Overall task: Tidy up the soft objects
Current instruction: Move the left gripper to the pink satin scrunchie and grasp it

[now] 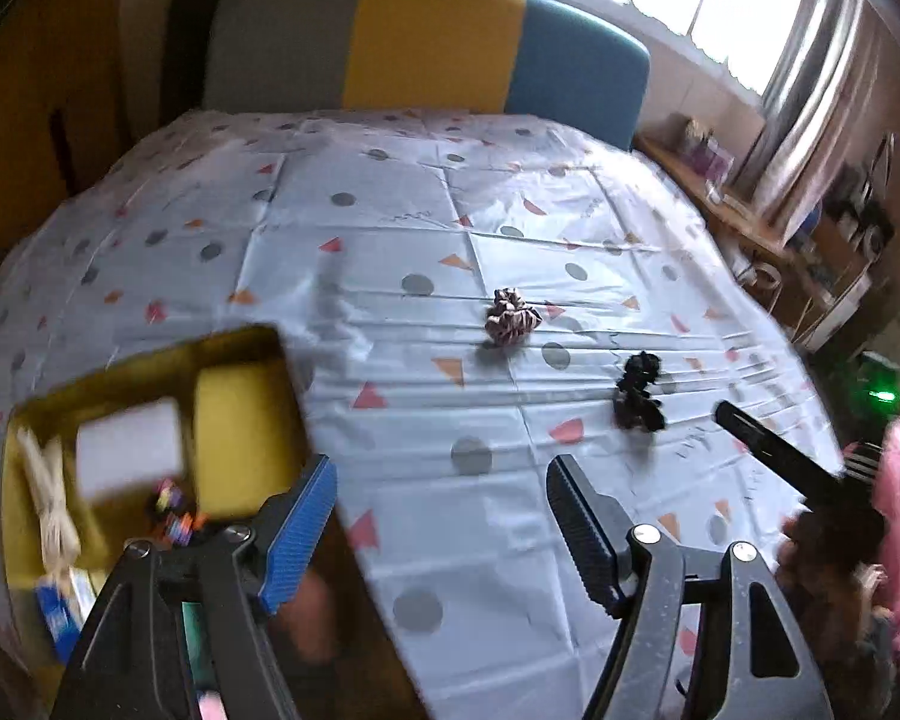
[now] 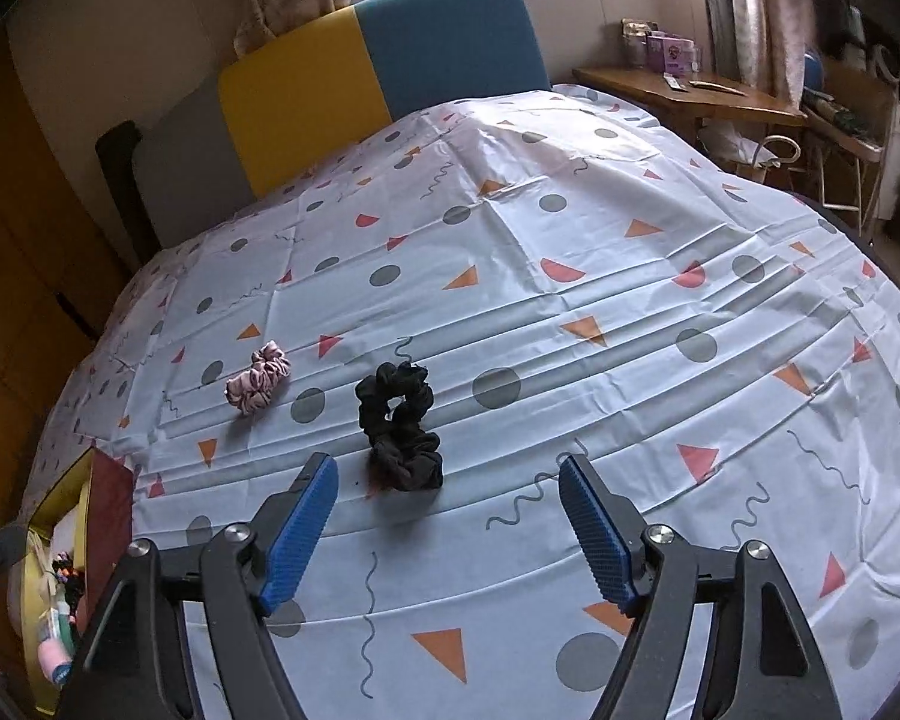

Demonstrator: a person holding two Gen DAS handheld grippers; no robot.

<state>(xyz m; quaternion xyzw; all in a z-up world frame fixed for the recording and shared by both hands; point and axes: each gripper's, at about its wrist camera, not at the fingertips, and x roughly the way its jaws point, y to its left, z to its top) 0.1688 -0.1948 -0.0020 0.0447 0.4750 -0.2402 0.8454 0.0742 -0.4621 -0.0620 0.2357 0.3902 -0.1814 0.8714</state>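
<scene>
Scrunchies lie on the patterned tablecloth (image 2: 570,312) of the worktop: two black scrunchies (image 2: 399,432) touching, a pink striped scrunchie (image 2: 258,384) near them. Yellow box (image 1: 150,420) sits at the edge; contents blurred, possibly hair ties. Left gripper (image 1: 444,516) and right gripper (image 2: 450,516) fingers are spread, empty.

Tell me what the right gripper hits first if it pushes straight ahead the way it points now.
Most likely the black scrunchies: they lie just beyond the open jaws of the right gripper, slightly left of centre. Depth is unclear, so it might meet the tablecloth just short of them.
</scene>
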